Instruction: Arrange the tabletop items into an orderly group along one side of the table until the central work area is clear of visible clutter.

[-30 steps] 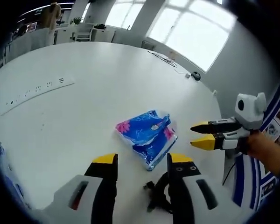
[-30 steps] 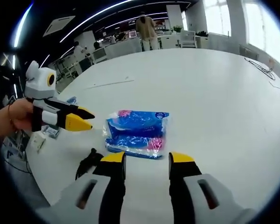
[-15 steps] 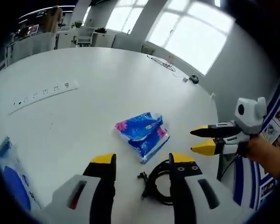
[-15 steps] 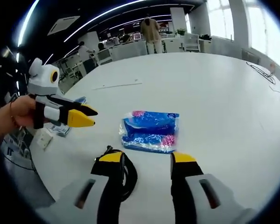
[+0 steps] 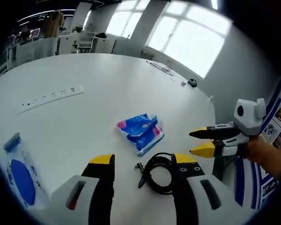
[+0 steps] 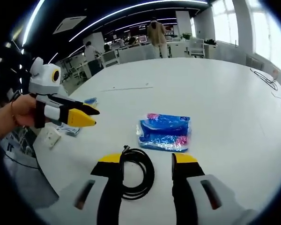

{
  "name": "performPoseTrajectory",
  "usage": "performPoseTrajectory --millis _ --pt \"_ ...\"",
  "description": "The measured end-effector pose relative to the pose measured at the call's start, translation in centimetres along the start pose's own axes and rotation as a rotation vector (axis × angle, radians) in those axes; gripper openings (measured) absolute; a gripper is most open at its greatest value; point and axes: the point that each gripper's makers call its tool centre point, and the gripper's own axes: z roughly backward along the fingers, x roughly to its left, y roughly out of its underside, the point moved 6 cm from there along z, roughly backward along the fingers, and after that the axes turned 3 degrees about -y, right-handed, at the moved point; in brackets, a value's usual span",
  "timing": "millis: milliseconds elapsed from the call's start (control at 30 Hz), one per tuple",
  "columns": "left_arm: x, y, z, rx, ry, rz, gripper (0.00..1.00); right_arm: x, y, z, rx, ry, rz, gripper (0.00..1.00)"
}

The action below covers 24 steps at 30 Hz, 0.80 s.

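Note:
A blue and pink tissue packet (image 5: 140,131) lies on the white round table (image 5: 93,79), with a coiled black cable (image 5: 157,172) just in front of it. My left gripper (image 5: 144,159) hovers open above the cable's near side, nothing between its jaws. From the right comes my right gripper (image 5: 193,142), jaws apart, level with the cable. In the right gripper view the cable (image 6: 136,171) sits between my right gripper (image 6: 147,159)'s open jaws, and the tissue packet (image 6: 166,131) lies beyond. The left gripper (image 6: 94,117) floats at the left, held by a hand.
A white power strip (image 5: 49,96) lies far left on the table. Blue flat packets (image 5: 21,176) rest near the table's edge, by a white card (image 6: 50,137). A mouse (image 5: 192,83) and thin cord (image 5: 161,68) sit at the far side. People stand among desks (image 6: 154,33) beyond.
Both views have drawn back from the tissue packet, so the whole black cable coil now shows between the jaws. The blue packets have come into sight. Nothing was grasped.

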Motion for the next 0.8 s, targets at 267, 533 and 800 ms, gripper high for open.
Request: performPoseTrajectory --millis 267,533,800 --pt "0.3 0.9 3.2 -0.022 -0.021 0.014 0.49 2.4 0.3 0.2 -0.002 -0.026 0.006 0.39" --pt "1.1 1.6 6.4 -0.043 -0.048 0.019 0.49 5.4 0.4 0.0 -0.012 -0.058 0.011 0.39" --pt "2.6 2.7 9.9 -0.059 -0.085 0.028 0.49 9.2 0.5 -0.6 -0.012 -0.103 0.027 0.39"
